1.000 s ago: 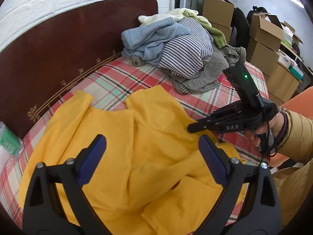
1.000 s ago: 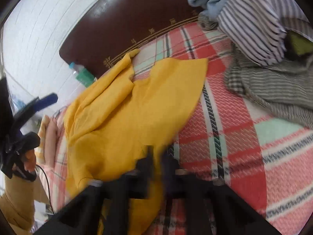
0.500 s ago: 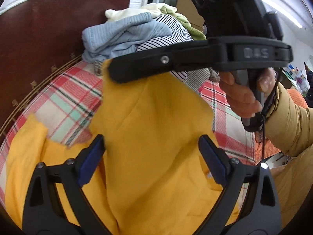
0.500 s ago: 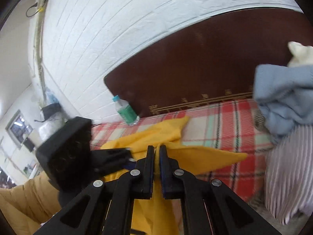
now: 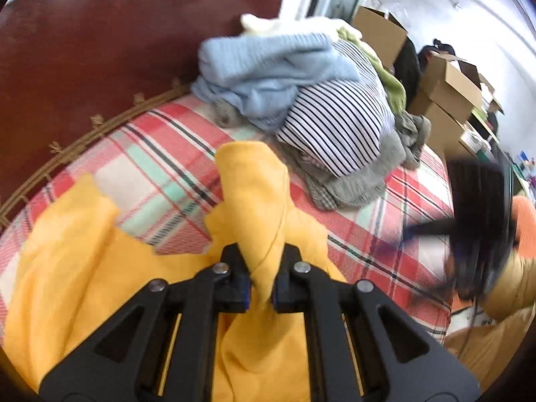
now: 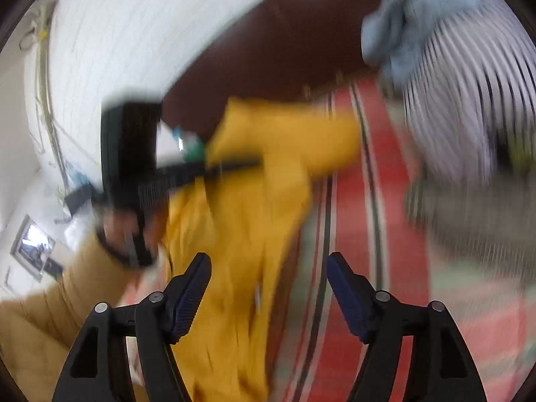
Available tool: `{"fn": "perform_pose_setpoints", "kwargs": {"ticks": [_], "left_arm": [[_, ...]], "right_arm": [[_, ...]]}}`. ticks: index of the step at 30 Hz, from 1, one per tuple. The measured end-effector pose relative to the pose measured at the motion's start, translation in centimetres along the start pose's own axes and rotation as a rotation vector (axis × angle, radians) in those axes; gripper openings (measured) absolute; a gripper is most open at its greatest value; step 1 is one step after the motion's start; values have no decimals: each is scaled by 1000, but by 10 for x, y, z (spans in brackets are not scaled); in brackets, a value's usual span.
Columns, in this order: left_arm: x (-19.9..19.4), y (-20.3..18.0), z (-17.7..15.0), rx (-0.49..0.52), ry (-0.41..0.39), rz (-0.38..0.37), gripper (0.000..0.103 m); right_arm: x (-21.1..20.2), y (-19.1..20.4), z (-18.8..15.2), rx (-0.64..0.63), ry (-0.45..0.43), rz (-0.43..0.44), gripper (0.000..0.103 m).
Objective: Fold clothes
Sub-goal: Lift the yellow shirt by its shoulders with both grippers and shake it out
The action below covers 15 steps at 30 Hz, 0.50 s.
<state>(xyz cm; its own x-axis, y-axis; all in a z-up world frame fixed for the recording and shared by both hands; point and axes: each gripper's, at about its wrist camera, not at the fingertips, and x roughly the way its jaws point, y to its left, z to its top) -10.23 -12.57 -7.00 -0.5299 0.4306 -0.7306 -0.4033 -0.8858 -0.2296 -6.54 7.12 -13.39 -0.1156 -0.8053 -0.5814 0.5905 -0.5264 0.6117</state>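
Left wrist view shows the left gripper point(image 5: 260, 279) clamped on a bunched fold of the yellow garment point(image 5: 254, 197) over the plaid blanket point(image 5: 160, 154), while the right gripper point(image 6: 269, 283) is opening, nothing between its pads.

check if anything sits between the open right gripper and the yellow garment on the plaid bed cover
Nothing visible does. The right gripper, its jaws opening and empty, faces the yellow knit garment directly. The left gripper is shut on a fold of it; the pile of unfolded clothes lies beyond.
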Motion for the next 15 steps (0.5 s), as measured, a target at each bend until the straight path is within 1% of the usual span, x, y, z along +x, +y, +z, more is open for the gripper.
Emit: {"fn": "perform_pose_setpoints", "kwargs": {"ticks": [2, 4, 7, 9, 10, 11, 12, 13, 15], "left_arm": [[-10, 2, 1, -18, -18, 14, 10], [-24, 4, 1, -37, -50, 21, 10], [-50, 2, 0, -60, -105, 27, 10], [-66, -1, -2, -64, -134, 41, 10], [-73, -2, -4, -66, -145, 51, 10], [-81, -3, -7, -69, -153, 63, 10], [-88, -4, -9, -73, -161, 74, 10], [-96, -5, -12, -80, -171, 85, 10], [-113, -3, -19, -111, -196, 105, 10]], "right_arm": [[8, 7, -37, 15, 61, 14, 74], [16, 19, -59, 20, 67, 33, 74], [26, 41, -72, -14, 36, 3, 74], [34, 51, -76, -6, 44, 37, 74], [38, 55, -78, -7, 53, 52, 71], [40, 56, -79, -4, 59, 57, 49], [41, 55, -78, 11, 58, 62, 15], [42, 53, -78, 26, 57, 66, 8], [27, 56, -71, 11, 11, 37, 6]]}}
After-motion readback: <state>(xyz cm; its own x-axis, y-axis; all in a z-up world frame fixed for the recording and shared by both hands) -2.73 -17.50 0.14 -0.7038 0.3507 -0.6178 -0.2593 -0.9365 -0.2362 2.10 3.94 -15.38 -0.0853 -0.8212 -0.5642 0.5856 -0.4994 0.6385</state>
